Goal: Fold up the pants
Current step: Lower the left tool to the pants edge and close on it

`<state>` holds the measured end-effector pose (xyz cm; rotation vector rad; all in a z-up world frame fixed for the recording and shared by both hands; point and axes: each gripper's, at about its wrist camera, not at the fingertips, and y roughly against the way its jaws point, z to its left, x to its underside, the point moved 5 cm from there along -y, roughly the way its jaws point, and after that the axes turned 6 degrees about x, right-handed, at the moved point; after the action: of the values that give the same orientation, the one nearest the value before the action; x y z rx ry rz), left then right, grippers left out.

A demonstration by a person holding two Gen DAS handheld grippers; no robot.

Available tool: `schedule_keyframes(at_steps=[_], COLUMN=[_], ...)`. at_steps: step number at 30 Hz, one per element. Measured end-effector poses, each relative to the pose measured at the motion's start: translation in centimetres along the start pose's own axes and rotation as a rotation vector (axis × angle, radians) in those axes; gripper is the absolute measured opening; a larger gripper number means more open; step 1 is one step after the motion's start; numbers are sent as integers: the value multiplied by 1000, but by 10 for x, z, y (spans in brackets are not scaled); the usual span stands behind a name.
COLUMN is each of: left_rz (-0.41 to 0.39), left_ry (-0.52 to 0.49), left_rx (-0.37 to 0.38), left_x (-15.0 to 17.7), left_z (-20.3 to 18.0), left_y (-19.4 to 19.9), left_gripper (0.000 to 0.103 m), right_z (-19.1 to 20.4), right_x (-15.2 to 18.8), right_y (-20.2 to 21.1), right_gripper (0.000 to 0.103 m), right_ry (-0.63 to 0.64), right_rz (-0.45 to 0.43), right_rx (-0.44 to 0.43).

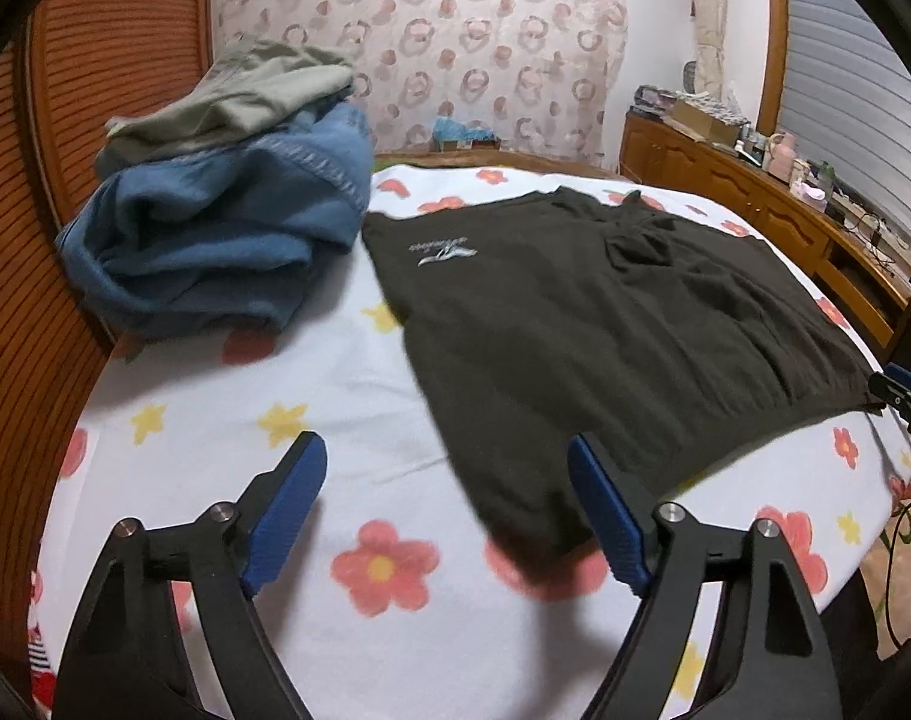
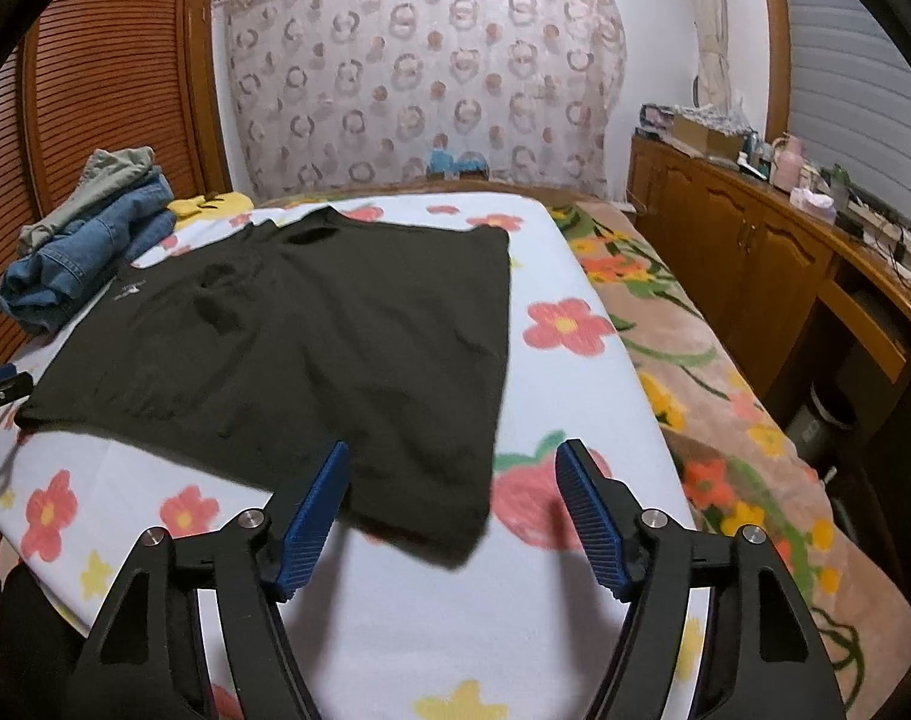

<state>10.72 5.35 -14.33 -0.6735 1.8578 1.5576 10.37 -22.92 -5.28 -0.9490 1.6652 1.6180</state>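
The left gripper [image 1: 446,450] hovers with its two blue-padded fingers [image 1: 290,510] spread wide, nothing between them. The right gripper [image 2: 452,456] is posed the same way, its blue pads [image 2: 590,519] held far apart and gripping nothing. Both point forward and slightly downward. In the left wrist view, the right gripper's tip shows at the far right edge; in the right wrist view, the left gripper's tip shows at the far left edge.
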Motion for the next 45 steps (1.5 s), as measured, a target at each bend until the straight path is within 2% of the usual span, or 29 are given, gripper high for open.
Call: schedule_keyframes(at_steps=[5,9,12,17,24,26,29,31,32,34,38,45], left_rz=[30,44,51,48,54,56,54,57,56,52,32,-6], left_ry=[4,8,-6,-2,-11,-19,-17,-21,-34,-52,-61,-147], left_rx=[14,42,53,55,95,98,116,143,148,130,137,191], left_x=[12,17,18,19,23,25,25,25,24,21,4,-32], left_z=[3,-2,-9,-11,-20,-22,-25,-28,-31,-33,-39,-77], left_y=[4,3,2,4,7,7,8,8,8,9,13,12], left_gripper=[70,53,47,46,46,43,32,16,15,11,9,6], right_z=[-1,2,3,-1,-8,-6,-5,-6,-6,-6,-6,-6], right_x=[-5,-9,-6,-8,-7,-8,-7,-7,-7,-7,-8,-8], right_y=[4,5,6,2,-6,-7,-7,-6,-6,-6,-6,-5], right_gripper=[72,72,70,62,61,61,61,61,61,61,61,61], right_ry=[-10,-11,-5,2,10,12,16,17,17,16,14,11], right_rz=[16,22,14,6,2,3,2,2,1,2,4,3], right_rx=[3,-1,-10,-23,-21,-19,-19,-19,-19,-18,-20,-23])
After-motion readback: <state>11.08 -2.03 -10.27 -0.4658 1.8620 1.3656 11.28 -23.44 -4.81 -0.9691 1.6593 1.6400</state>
